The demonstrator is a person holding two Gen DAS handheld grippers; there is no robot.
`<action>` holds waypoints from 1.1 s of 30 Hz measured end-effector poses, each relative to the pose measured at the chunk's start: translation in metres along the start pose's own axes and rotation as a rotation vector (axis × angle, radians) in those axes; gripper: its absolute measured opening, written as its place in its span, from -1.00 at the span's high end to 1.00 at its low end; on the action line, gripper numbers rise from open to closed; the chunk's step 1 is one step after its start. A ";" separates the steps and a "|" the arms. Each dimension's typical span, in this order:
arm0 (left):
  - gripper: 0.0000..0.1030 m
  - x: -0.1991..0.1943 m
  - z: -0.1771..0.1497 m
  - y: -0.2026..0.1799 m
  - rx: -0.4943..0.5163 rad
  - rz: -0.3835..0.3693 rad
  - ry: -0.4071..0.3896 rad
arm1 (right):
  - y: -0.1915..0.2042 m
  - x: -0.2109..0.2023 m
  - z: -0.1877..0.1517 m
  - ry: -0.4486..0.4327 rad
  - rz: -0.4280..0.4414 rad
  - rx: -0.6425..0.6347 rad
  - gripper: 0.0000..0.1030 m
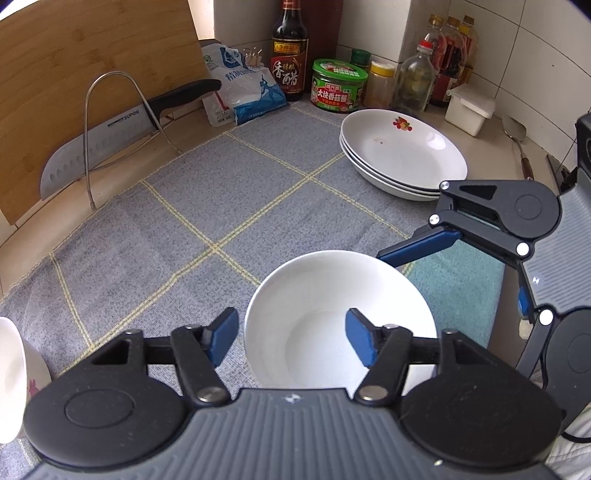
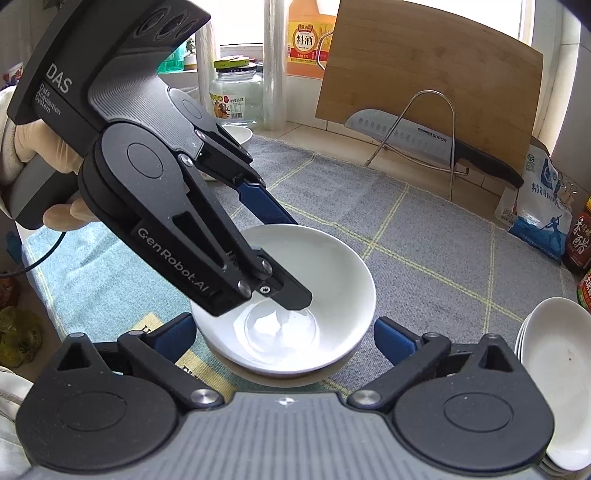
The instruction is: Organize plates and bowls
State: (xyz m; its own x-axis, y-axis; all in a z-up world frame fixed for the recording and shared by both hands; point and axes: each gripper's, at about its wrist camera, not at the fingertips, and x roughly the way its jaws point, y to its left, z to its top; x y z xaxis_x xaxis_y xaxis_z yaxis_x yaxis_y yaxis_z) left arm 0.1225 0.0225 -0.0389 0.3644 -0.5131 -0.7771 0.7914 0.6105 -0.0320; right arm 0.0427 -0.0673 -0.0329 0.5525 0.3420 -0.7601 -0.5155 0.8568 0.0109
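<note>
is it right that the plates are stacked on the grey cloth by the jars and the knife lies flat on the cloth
Not quite. The plates are stacked on the grey cloth by the jars, but the knife does not lie flat on it: it stands on edge in a wire rack against the cutting board, as the left wrist view shows.

A kitchen corner in daylight: white tiled walls (image 1: 517,55) meet behind a beige worktop (image 1: 122,181) covered by a grey cloth with yellow checks (image 1: 229,206). A bamboo cutting board (image 1: 92,74) leans at the back behind a wire rack (image 1: 110,122) holding a knife (image 1: 110,140). Bottles and jars (image 1: 424,70) crowd the corner; a bright window (image 2: 528,18) lights the scene.
</note>
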 end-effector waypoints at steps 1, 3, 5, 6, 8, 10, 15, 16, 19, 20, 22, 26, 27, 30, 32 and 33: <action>-0.50 -0.003 0.000 0.000 -0.002 0.012 -0.014 | 0.000 -0.001 0.000 0.000 0.002 0.002 -1.00; -0.55 -0.009 -0.002 0.003 -0.018 0.022 -0.037 | 0.001 -0.002 0.000 0.001 -0.005 -0.003 -1.00; -0.69 -0.019 -0.005 0.009 -0.058 0.047 -0.073 | 0.002 -0.004 0.000 -0.001 -0.005 -0.006 -1.00; -0.79 -0.024 -0.007 0.012 -0.076 0.062 -0.092 | 0.003 -0.006 0.001 -0.007 -0.006 -0.007 -1.00; -0.82 -0.034 -0.014 0.017 -0.108 0.096 -0.130 | 0.003 -0.010 0.003 -0.016 -0.005 -0.007 -1.00; -0.86 -0.044 -0.023 0.024 -0.136 0.136 -0.152 | 0.003 -0.015 0.006 -0.026 -0.008 -0.009 -1.00; -0.89 -0.056 -0.049 0.046 -0.233 0.236 -0.165 | 0.000 -0.019 0.022 -0.051 -0.006 -0.008 -1.00; -0.89 -0.056 -0.056 0.052 -0.262 0.255 -0.160 | -0.001 -0.018 0.026 -0.053 -0.005 -0.007 -1.00; -0.89 -0.060 -0.074 0.072 -0.341 0.286 -0.162 | 0.000 -0.009 0.042 -0.051 -0.008 -0.003 -1.00; -0.89 -0.062 -0.080 0.079 -0.366 0.291 -0.170 | 0.002 -0.005 0.048 -0.049 -0.003 -0.003 -1.00; -0.89 -0.066 -0.094 0.093 -0.417 0.299 -0.189 | 0.006 0.002 0.060 -0.043 0.000 -0.006 -1.00; -0.89 -0.070 -0.117 0.117 -0.489 0.315 -0.210 | 0.020 0.018 0.086 -0.033 0.008 -0.027 -1.00; -0.89 -0.071 -0.121 0.121 -0.498 0.321 -0.212 | 0.023 0.022 0.093 -0.028 0.010 -0.034 -1.00; -0.89 -0.070 -0.130 0.134 -0.520 0.346 -0.203 | 0.036 0.034 0.114 -0.014 0.005 -0.060 -1.00; -0.89 -0.069 -0.134 0.138 -0.513 0.376 -0.204 | 0.043 0.041 0.126 -0.009 0.011 -0.082 -1.00; -0.89 -0.068 -0.136 0.140 -0.499 0.398 -0.209 | 0.047 0.045 0.131 -0.007 0.015 -0.092 -1.00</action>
State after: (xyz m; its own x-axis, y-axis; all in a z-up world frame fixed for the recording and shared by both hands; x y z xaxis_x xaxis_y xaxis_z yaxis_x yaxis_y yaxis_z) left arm 0.1415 0.2248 -0.0758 0.7085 -0.2670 -0.6532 0.2738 0.9572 -0.0943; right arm 0.1290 0.0390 0.0188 0.5486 0.3573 -0.7559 -0.5814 0.8127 -0.0378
